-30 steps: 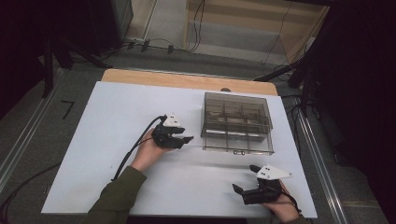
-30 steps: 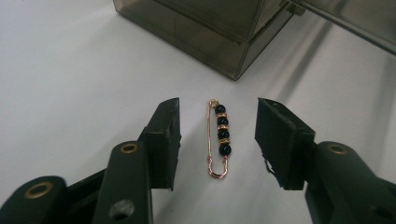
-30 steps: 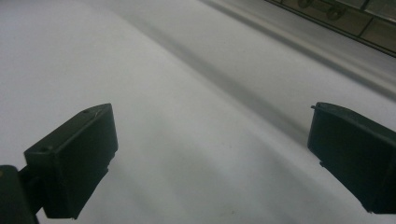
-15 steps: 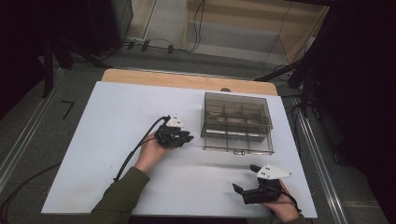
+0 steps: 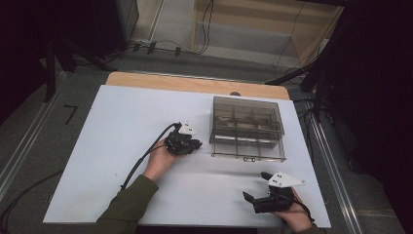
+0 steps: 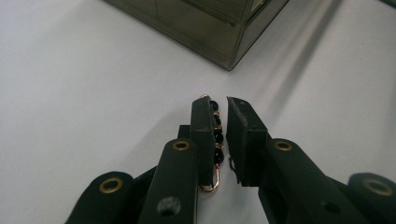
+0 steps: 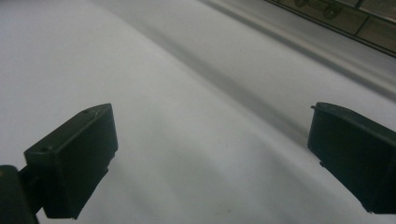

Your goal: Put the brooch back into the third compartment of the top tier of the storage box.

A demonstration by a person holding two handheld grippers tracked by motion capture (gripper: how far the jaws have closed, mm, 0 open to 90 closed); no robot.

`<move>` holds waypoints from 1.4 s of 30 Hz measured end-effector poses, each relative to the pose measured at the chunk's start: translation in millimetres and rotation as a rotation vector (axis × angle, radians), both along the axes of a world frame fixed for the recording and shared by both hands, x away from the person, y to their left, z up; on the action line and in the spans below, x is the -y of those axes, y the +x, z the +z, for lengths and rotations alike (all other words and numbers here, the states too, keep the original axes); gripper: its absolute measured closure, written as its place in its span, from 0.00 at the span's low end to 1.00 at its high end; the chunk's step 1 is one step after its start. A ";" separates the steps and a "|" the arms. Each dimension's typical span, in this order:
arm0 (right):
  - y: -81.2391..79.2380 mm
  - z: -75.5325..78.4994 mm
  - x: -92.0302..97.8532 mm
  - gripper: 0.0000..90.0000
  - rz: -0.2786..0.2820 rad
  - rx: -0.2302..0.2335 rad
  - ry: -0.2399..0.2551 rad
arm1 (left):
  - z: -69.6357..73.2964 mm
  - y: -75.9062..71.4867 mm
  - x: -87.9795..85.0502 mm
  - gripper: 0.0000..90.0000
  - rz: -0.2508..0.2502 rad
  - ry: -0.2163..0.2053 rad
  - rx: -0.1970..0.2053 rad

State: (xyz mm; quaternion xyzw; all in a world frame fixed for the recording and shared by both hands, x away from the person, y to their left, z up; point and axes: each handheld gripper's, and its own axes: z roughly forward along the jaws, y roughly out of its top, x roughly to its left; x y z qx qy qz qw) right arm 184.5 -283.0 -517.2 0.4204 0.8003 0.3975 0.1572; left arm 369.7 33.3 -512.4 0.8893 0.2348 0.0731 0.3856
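1. High view: the left gripper [image 5: 187, 145] sits low on the white table [image 5: 117, 122], just left of the smoky compartment box [image 5: 247, 127]; the right gripper [image 5: 258, 200] rests well apart, near the front edge.
2. Left gripper view: the jaws have just been closing and now stand narrow around a beaded gold hair clip [image 6: 215, 140], its long axis along the jaws; the box corner stands ahead.
3. Right gripper view: jaws wide, empty, over bare table.

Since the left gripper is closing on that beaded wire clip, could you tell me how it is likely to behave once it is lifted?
The beaded wire clip looks thin and small, so probably very light. Its round beads and fine wire give the left gripper little flat surface, so it may twist or slip. The wire loop might bend if squeezed hard.
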 end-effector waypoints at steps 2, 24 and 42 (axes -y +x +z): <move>0.0 0.0 0.1 0.01 0.000 0.000 0.000 | 0.3 -0.2 0.1 0.92 -0.001 0.009 0.004; 0.1 0.1 0.3 0.01 0.002 0.003 -0.001 | 14.2 -2.9 -6.6 0.94 0.022 -0.017 -0.015; -0.2 0.7 -0.5 0.01 0.003 0.004 0.001 | 45.3 -14.0 -13.7 0.94 -0.021 -0.064 -0.041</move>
